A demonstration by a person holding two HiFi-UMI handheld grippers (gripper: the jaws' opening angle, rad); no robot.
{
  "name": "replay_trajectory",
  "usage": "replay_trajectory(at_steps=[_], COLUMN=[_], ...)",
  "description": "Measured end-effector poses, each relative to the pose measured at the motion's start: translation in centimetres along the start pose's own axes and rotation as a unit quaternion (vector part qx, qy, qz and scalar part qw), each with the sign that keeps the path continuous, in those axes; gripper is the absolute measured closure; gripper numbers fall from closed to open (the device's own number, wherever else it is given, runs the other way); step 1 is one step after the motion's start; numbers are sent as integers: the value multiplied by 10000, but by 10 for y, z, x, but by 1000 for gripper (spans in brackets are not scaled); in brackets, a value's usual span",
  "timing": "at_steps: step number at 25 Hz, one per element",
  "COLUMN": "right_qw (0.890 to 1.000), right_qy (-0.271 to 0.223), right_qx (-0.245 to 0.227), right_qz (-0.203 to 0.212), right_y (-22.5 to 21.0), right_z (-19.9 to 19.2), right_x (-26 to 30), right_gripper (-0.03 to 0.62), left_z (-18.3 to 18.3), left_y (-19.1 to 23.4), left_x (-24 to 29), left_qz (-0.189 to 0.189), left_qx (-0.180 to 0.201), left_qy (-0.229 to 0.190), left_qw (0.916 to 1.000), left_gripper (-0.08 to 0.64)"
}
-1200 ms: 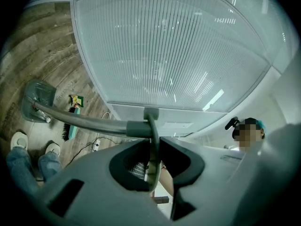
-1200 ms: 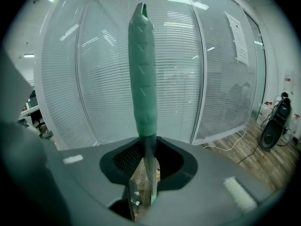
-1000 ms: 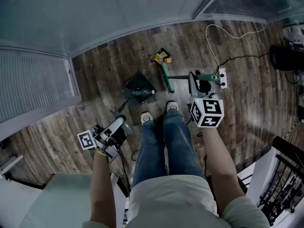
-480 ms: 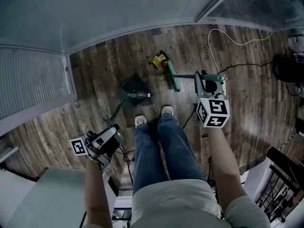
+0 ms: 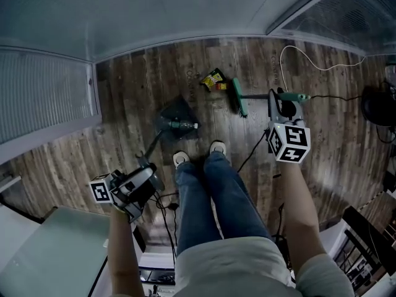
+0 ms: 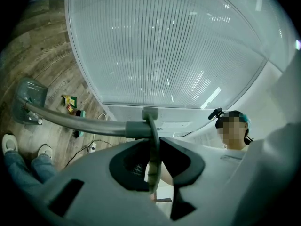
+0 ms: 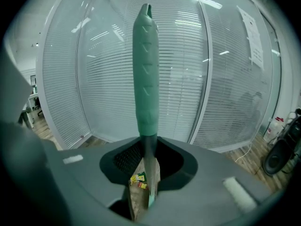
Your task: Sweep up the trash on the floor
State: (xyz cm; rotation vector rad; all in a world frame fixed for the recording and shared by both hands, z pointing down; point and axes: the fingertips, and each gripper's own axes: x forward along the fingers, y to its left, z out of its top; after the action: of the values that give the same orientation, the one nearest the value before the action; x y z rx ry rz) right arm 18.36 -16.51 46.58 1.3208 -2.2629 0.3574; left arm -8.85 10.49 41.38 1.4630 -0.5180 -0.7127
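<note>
Left gripper: closed on one grey long-handled dustpan.
Right gripper: clamped on one green-handled broom.
Trash: two yellow wrappers, seen beside broom head.

Cool, even indoor light with a blue-green cast fills every view. From the head camera the wooden floor is dim and darkens toward the corners, and the wide lens bows the glass wall into an arc. Both gripper views are ringed in black, and lamp reflections streak the blinds. The left tongs and right tongs are soft, while the dustpan handle and broom handle they clamp look sharper.
</note>
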Motion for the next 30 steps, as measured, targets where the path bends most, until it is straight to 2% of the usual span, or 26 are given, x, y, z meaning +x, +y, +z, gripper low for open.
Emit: replay_trajectory(at_steps=[7,14,18,24,30], right_qw=[9996,9985,9983,9958,9944], right_qy=[-2,324,505,744,901], right_qx=[-266,-446,-303,-487,-450], right_qz=[-115,23,50,234,321], right_y=[-13,8,16,26,31], right_z=[-8,-44,-59,-75,-91], right_x=[26,33,27,11,-3], right_gripper=[500,500,500,499,499], left_z=[2,-3,-1,-4,-6], left_y=[1,1,3,1,1], left_x=[0,-2,-3,-1,0], left_qz=[-3,28,-32,-38,-14], left_qx=[109,183,212,254,267], left_qy=[-3,35,-20,-12,11], left_qw=[9999,9998,9998,9997,9996], left_gripper=[489,488,488,488,487])
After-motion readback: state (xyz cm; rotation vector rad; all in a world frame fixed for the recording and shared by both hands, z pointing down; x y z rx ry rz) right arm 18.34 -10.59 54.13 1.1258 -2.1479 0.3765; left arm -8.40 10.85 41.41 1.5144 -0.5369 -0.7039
